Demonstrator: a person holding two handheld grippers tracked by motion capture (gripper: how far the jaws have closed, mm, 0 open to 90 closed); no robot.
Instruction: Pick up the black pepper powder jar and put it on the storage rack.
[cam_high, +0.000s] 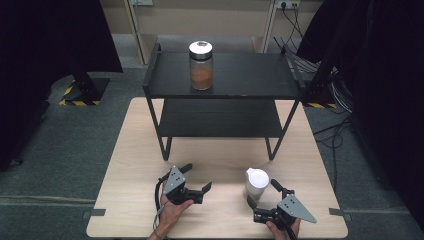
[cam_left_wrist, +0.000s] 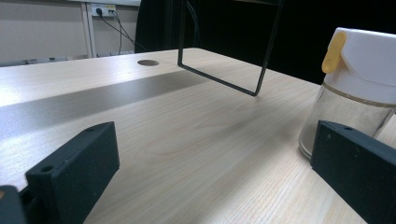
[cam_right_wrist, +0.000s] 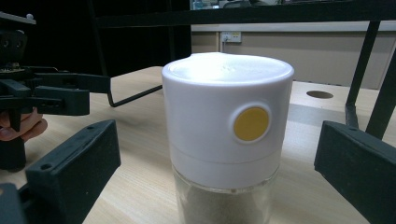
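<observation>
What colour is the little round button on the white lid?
Yellow. The button on the jar's white lid shows best in the right gripper view.

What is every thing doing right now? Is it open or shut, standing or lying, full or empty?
White-lidded jar: upright on the table, lid shut, pale powder inside, between the right gripper's open jaws, not yet squeezed.
Right gripper: open, around the jar.
Left gripper: open, holding nothing.
Silver-lidded jar: upright on the rack's top shelf, lid on, about half full of brown powder.
Black rack: standing on the table, lower shelf bare.
</observation>
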